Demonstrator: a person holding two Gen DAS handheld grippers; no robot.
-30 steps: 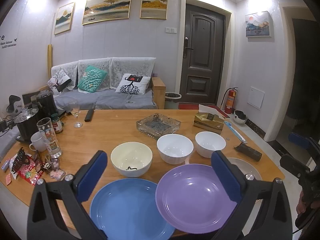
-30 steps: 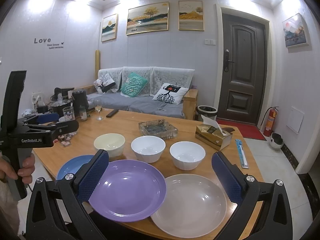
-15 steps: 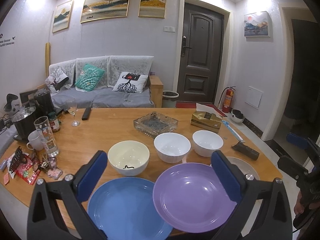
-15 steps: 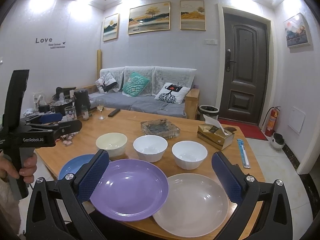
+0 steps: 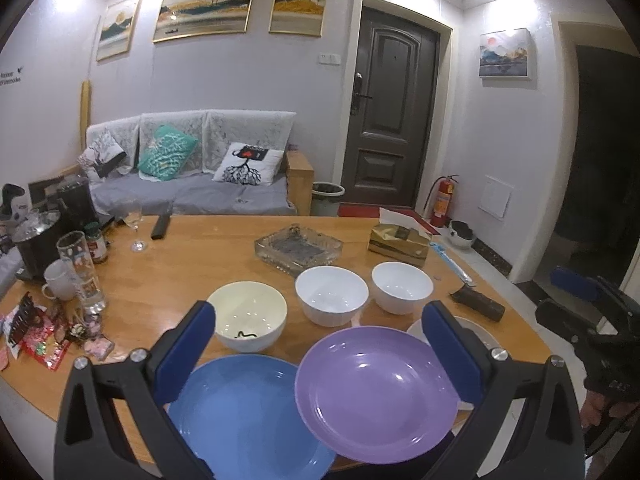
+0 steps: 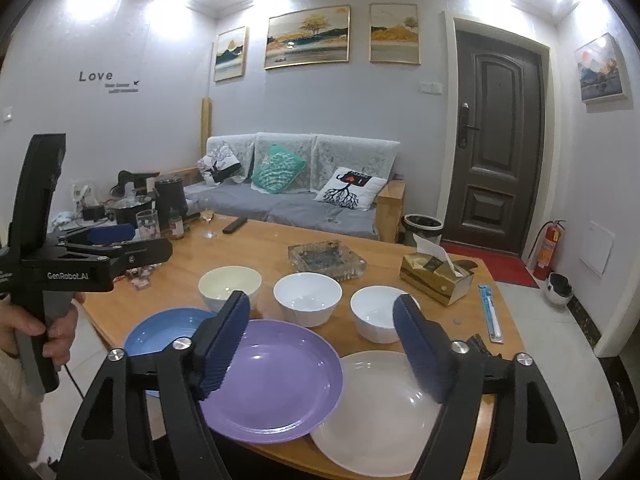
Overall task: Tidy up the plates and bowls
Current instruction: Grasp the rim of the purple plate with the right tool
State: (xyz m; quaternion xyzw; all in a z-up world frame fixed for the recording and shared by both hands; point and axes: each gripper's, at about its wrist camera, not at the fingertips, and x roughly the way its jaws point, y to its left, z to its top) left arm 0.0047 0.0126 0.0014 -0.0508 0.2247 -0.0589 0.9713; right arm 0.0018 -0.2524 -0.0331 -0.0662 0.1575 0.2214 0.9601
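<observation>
Three plates lie along the near edge of the wooden table [image 5: 192, 256]: a blue plate [image 5: 244, 408], a purple plate [image 5: 376, 392] overlapping it, and a white plate [image 6: 380, 408] at the right. Behind them stand a cream bowl [image 5: 248, 314] and two white bowls [image 5: 331, 294] [image 5: 401, 286]. My left gripper [image 5: 320, 340] is open and empty, above the blue and purple plates. My right gripper [image 6: 324, 340] is open and empty, above the purple [image 6: 272, 380] and white plates, its jaws partly narrowed.
A glass ashtray [image 5: 298, 246] and a gold tissue box [image 5: 398, 240] sit behind the bowls. Cups, a tall glass [image 5: 80, 268], a jar, a wine glass and kettles crowd the table's left side. A dark object [image 5: 478, 304] lies near the right edge.
My right gripper's jaws have come closer together. Both grippers have shifted slightly, and the plates and bowls have not moved.
</observation>
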